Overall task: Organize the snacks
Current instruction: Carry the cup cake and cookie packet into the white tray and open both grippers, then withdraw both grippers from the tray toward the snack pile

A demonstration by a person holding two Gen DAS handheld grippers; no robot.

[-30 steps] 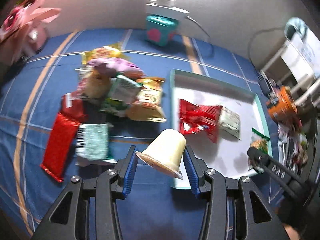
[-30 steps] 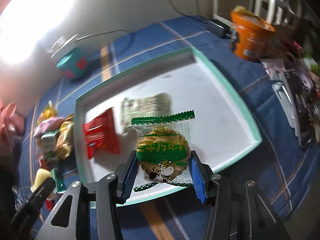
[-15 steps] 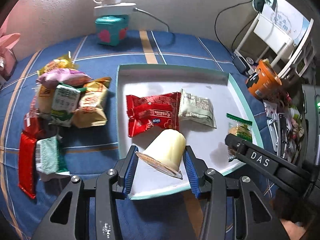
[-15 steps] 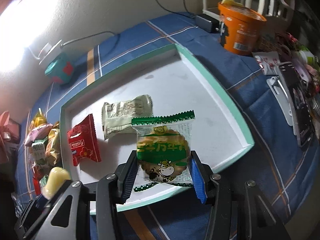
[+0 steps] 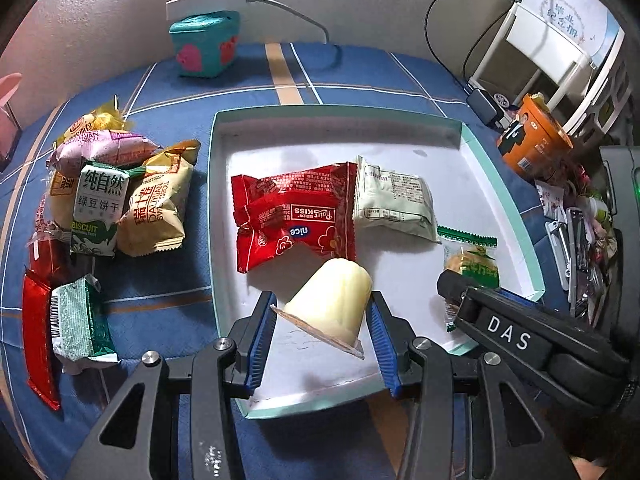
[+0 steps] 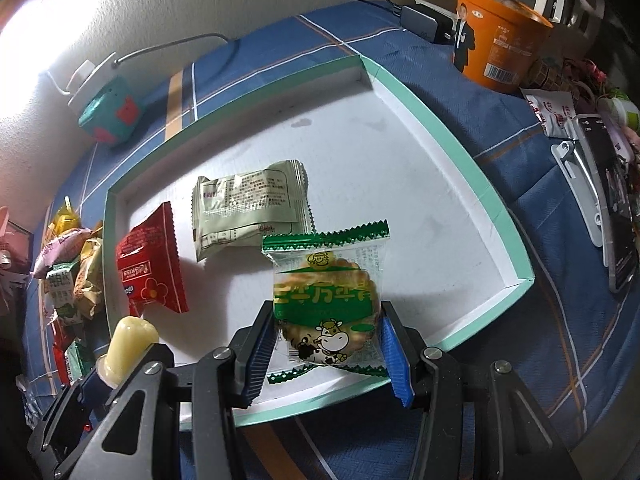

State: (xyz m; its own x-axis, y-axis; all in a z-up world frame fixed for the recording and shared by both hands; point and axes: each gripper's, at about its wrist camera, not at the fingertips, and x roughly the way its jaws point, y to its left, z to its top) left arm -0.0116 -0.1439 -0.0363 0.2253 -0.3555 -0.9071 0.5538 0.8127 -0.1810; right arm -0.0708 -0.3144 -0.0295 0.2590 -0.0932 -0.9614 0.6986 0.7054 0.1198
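Note:
My left gripper (image 5: 322, 322) is shut on a pale yellow jelly cup (image 5: 332, 300) and holds it over the near part of the white tray with a teal rim (image 5: 332, 114). My right gripper (image 6: 326, 344) is shut on a green biscuit packet (image 6: 326, 292) above the tray's (image 6: 440, 120) near edge. A red packet (image 5: 296, 216) and a pale green packet (image 5: 394, 202) lie in the tray. The jelly cup (image 6: 130, 340) shows at the lower left of the right wrist view, the biscuit packet (image 5: 472, 258) at the right of the left wrist view.
A pile of snack packets (image 5: 116, 196) lies left of the tray on the blue cloth, with a red bar (image 5: 36, 332) and a green packet (image 5: 78, 322) nearer. A teal box (image 5: 204, 42) stands at the back. An orange noodle cup (image 6: 500, 36) and clutter stand right.
Both grippers have moved in over the tray with their snacks still held. The left one swung right from the snack pile; the tray now sits nearer in both views.

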